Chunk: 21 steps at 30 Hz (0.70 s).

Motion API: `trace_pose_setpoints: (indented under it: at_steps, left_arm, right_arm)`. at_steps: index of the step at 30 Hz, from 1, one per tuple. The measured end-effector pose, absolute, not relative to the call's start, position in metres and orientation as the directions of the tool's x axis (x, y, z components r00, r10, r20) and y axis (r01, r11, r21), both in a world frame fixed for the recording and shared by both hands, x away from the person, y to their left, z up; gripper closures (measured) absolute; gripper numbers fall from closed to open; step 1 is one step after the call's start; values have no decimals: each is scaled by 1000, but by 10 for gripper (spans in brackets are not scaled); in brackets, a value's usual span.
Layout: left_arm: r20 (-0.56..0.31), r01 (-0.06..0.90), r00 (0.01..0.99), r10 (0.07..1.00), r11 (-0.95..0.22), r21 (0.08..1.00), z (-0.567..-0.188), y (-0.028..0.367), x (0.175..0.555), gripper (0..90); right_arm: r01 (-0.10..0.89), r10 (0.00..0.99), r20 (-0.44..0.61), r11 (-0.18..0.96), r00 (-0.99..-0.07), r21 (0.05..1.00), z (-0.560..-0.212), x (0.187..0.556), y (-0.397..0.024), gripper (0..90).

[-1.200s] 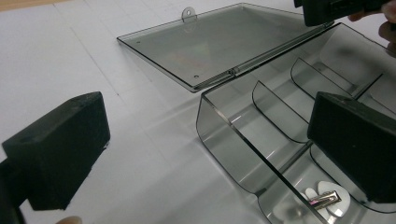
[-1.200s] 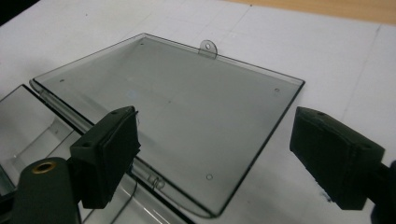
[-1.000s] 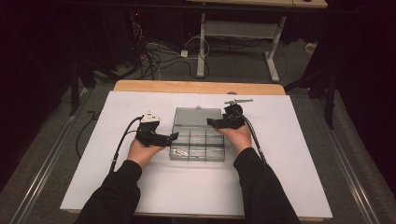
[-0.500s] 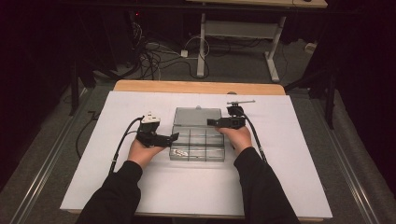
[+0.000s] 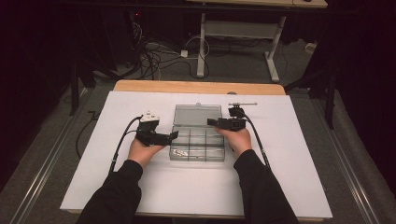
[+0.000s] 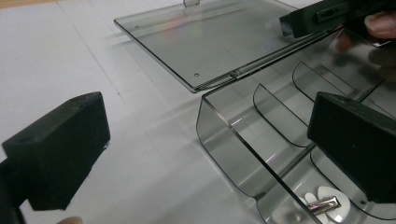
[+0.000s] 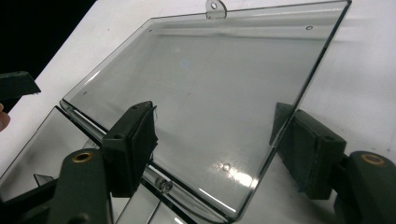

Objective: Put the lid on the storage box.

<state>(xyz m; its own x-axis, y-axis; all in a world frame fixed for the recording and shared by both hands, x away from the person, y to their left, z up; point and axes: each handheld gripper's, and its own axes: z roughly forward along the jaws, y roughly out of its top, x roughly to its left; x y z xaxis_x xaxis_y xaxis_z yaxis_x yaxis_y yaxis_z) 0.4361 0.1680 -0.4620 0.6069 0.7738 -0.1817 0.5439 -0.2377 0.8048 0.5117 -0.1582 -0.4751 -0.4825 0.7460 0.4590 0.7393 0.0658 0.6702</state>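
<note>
Risk: clear lid of compartment box, lying flat-open toward 12 o'clock at tabletop centre, may slip as right tongs, half-wide and just closing, straddle its edge without pressing; smooth plastic offers little grip. Box may skid, since left tongs stand wide astride its 9 o'clock wall, gripping nothing. A jolt could scatter small metal parts in the near-left compartment. Surface: white sheet over wooden tabletop, slender tool at 1 o'clock. Room: dark, grey floor, cable tangle, desk frame at 12 o'clock.
</note>
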Motion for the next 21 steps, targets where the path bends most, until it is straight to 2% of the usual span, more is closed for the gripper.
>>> trace_pose_setpoints:
  at_steps: [12,21]
  left_arm:
    - [-177,563,596,783,-250,788,-456,159,451,10]
    - [-175,575,586,791,-254,777,-457,150,467,145]
  right_arm:
    - [678,766,386,88,-515,730,-468,502,-158,418]
    - [627,771,332,110,-543,771,-464,493,-163,521]
